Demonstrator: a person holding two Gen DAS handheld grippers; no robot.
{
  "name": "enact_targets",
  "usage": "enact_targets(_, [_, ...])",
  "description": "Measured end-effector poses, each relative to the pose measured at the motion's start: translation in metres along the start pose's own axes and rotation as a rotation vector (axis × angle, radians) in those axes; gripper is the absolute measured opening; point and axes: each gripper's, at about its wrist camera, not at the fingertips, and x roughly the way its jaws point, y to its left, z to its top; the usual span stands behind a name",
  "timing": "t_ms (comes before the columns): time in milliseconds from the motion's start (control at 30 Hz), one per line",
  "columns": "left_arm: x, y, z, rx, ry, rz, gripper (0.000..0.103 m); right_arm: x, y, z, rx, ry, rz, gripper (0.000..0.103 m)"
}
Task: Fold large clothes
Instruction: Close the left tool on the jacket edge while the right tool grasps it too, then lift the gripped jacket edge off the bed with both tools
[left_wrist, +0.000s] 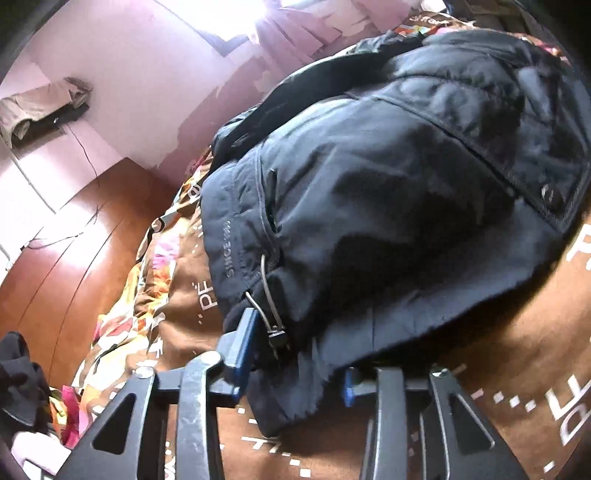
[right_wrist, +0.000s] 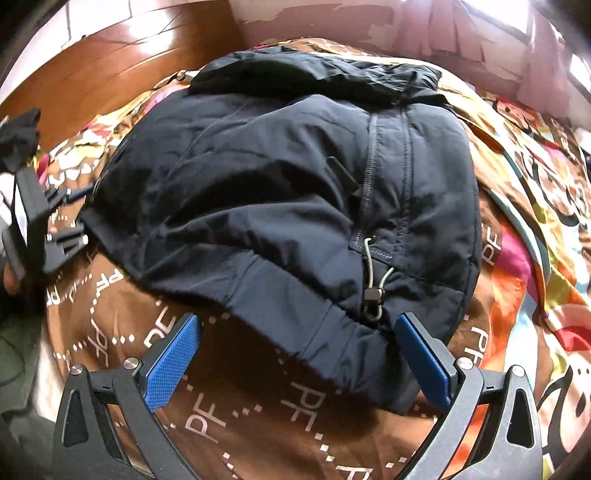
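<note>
Through my left claw (left_wrist: 295, 354) I see its blue pads pinching the jacket (left_wrist: 388, 184) hem just ahead on the bed (left_wrist: 498, 369), while my right claw (right_wrist: 299, 350) gapes wide astride the near hem, folding hardly begun.

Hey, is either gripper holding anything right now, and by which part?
The left gripper pinches the dark jacket at its hem. The right gripper is open, holding nothing.
</note>
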Motion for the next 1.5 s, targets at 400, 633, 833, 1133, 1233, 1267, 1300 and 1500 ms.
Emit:
enact_targets(400, [-0.034,0.058,0.066,-0.16,-0.012,-0.077,0.009,0.021,0.04,0.005,-0.07,-0.026,-0.077,0.102])
enact_targets(633, [-0.043,0.091,0.097,-0.254,-0.022,-0.168,0.008,0.038,0.056,0.016,-0.093,-0.056,-0.213,0.102])
enact_targets(833, [-0.045,0.106,0.114,-0.267,-0.038,-0.206,0.007,0.031,0.065,0.017,-0.195,-0.088,-0.346,0.101])
enact_targets(1133, [-0.036,0.088,0.068,-0.162,0.006,-0.349,0.008,0.031,0.04,0.02,-0.11,-0.036,-0.151,0.102])
enact_targets(1233, [-0.024,0.078,0.045,-0.16,0.041,-0.38,0.01,0.032,0.037,0.019,-0.117,-0.021,-0.127,0.102])
enact_targets(1267, [-0.022,0.076,0.039,-0.161,0.048,-0.391,0.012,0.032,0.037,0.018,-0.12,-0.017,-0.124,0.102])
enact_targets(1300, [-0.019,0.074,0.033,-0.161,0.049,-0.401,0.013,0.032,0.037,0.017,-0.124,-0.011,-0.119,0.102])
enact_targets(1500, [-0.018,0.06,0.007,-0.094,0.05,-0.54,0.047,0.03,0.031,0.02,-0.135,0.018,-0.091,0.102])
